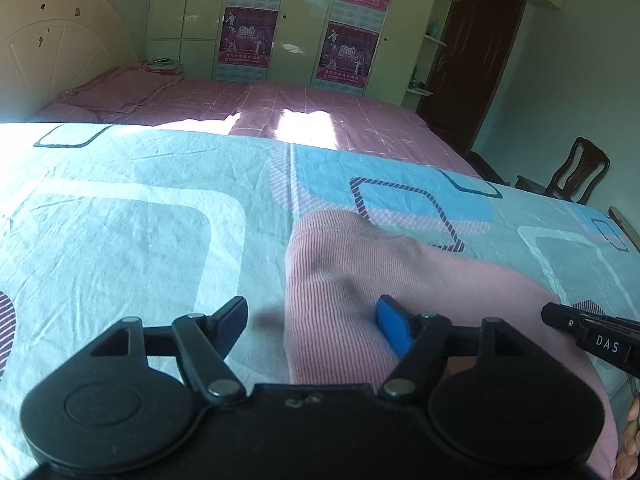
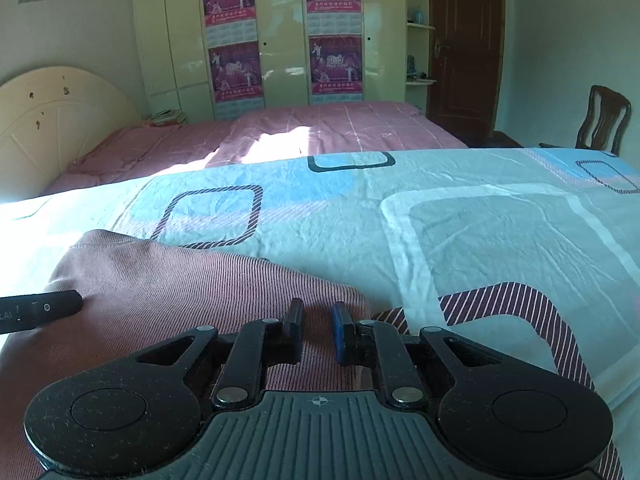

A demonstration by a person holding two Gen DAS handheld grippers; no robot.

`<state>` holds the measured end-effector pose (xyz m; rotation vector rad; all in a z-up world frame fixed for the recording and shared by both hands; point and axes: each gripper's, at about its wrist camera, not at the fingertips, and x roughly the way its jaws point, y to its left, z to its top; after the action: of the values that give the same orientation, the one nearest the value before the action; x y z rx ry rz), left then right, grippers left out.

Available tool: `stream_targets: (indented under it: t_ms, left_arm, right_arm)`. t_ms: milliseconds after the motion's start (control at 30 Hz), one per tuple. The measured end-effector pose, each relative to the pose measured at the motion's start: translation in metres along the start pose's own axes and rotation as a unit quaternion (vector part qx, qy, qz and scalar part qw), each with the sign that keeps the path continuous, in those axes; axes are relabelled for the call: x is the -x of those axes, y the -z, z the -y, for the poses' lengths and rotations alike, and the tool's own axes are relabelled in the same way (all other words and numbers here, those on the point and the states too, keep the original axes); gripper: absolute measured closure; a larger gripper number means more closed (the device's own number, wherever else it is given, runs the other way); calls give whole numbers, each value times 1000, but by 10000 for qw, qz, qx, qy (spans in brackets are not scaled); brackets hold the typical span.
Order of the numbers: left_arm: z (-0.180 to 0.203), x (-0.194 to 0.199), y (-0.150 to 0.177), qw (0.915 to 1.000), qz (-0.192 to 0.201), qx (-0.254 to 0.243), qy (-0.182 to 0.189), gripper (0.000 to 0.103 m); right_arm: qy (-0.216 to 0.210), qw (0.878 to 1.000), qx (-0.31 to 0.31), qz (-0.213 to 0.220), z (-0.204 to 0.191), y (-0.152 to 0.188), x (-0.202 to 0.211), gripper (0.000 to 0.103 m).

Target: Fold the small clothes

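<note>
two tools over the pink garment (image 1: 400, 280): left tool (image 1: 312, 320) spread, "das"-marked right tool (image 2: 316, 326) narrowly parted.

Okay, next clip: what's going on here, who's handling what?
A person with a handheld gripper in each hand is working on a pink ribbed garment lying on a patterned sheet on a bed. The left gripper is open, straddling the garment's left edge. The right gripper sits over the garment's right edge, fingers narrowly apart, apparently not gripping. No fold looks started.

Both grippers, left (image 1: 312, 322) and right (image 2: 316, 326), are matte black with round pivot discs, silver rivets, and one blue fingertip pad (image 1: 394, 330).
</note>
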<state>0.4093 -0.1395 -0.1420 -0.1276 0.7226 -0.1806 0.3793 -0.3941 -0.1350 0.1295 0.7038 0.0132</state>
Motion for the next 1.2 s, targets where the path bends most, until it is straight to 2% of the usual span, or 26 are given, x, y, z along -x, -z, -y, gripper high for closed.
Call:
stream_targets:
  t_ms: [133,333,433,533,633,700,867,1000,1200]
  left_arm:
    - [-1,34,1,9998,113,20,183,40]
    - [5,72,22,9998,79,-107,162,40]
    - [11,79,35,9997,-6,-163,159,40]
    - [18,74,43,9993,-179,-334,33,40]
    - [18,73,43,9993,-205,-316,-37,40]
    - [19,77,41,9993,-199,-317,-40,41]
    - [23,94,44,9991,-156,-393,49,41]
    - [27,110,52,9987,-132,-469,160,41]
    - [27,121,73,9979,-261,-555,196,41]
  right_arm:
    - [-316,9995,17,99,2,-1,36,90]
    - [-558,9984,86,19,-2,21,77,90]
    - [-488,9988,8,-100,-1,33,81,90]
    - [-122,9990,49,-419,3,42,69,90]
    - [-213,9987,-296,-367,11,41,75,90]
    - [-213,9995,-131,-216,7,39,88,90]
    - [-514,9986,33,-134,5,48,121,90]
    - [-531,9977,397,-153,-2,62,135,90]
    - [-677,9970,335,-194,0,79,151,90]
